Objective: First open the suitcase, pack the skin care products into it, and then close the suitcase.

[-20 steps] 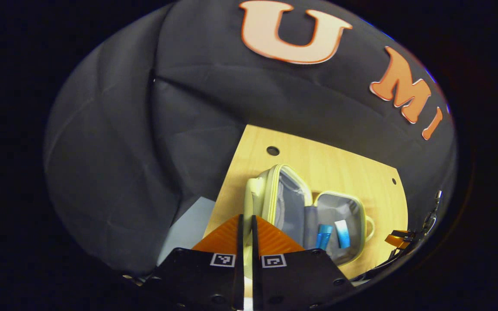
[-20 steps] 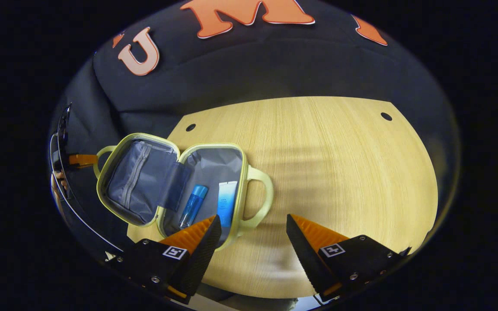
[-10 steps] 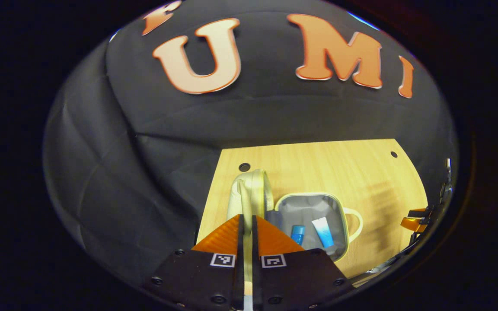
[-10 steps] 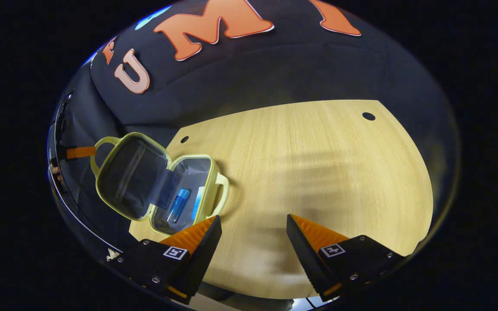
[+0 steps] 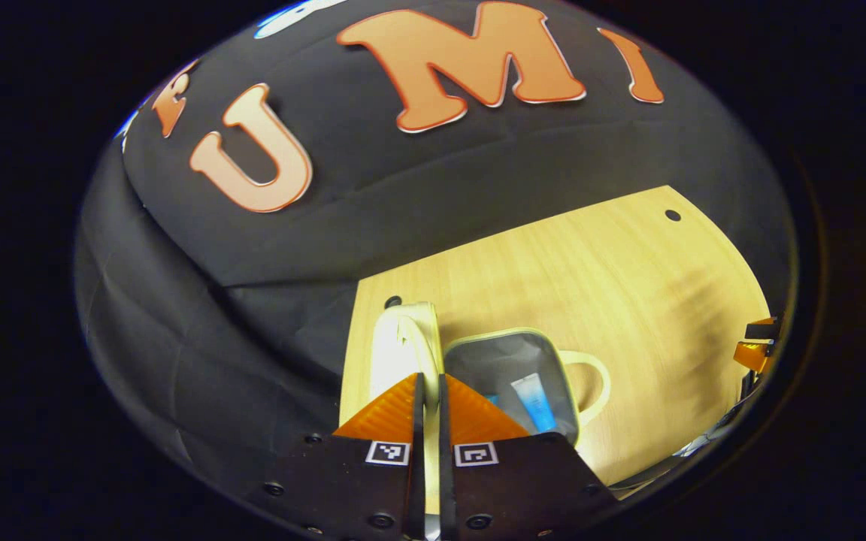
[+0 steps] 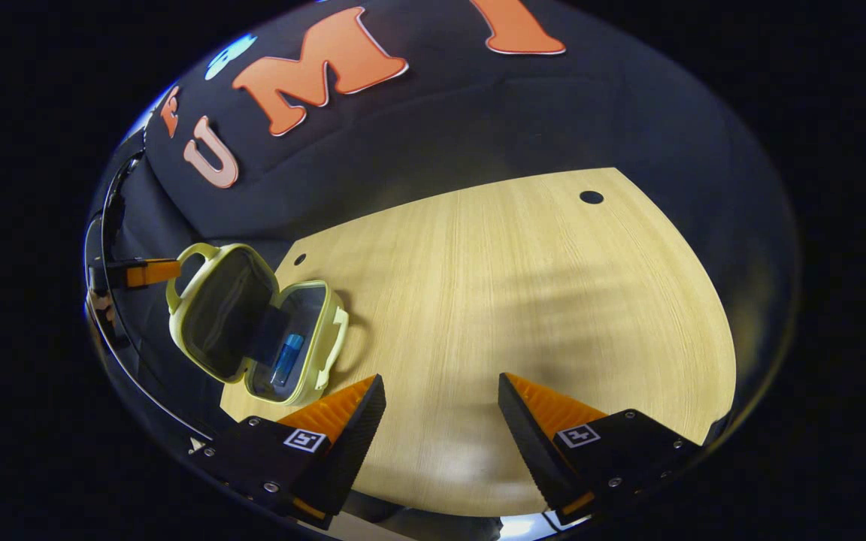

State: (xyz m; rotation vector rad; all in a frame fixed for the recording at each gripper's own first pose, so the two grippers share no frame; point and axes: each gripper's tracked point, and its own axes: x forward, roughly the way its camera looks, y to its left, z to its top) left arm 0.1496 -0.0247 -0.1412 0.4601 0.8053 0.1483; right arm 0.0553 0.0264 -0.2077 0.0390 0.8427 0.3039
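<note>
A pale yellow-green suitcase (image 6: 305,379) sits half open at the table's left end. Its lid (image 6: 216,309) tilts over the grey-lined base (image 5: 504,361). My left gripper (image 5: 427,379) is shut on the handle (image 6: 194,259) of the lid, whose rim (image 5: 403,338) rises just beyond the fingertips. The left gripper (image 6: 140,272) also appears at the left in the right gripper view. Inside the base lie a white and blue tube (image 5: 534,402) and a blue bottle (image 6: 286,359). My right gripper (image 6: 440,398) hangs open over bare table to the right of the case, holding nothing.
The light wooden table (image 6: 523,300) stretches wide to the right of the case, with small round holes (image 6: 591,197) near its far corners. Black cloth walls close in behind and to the left. The base's own handle (image 5: 591,376) sticks out toward the open table.
The lid has swung up from lying flat and now leans over the base, carried by my left gripper. My right gripper has drawn away from the case to the right.
</note>
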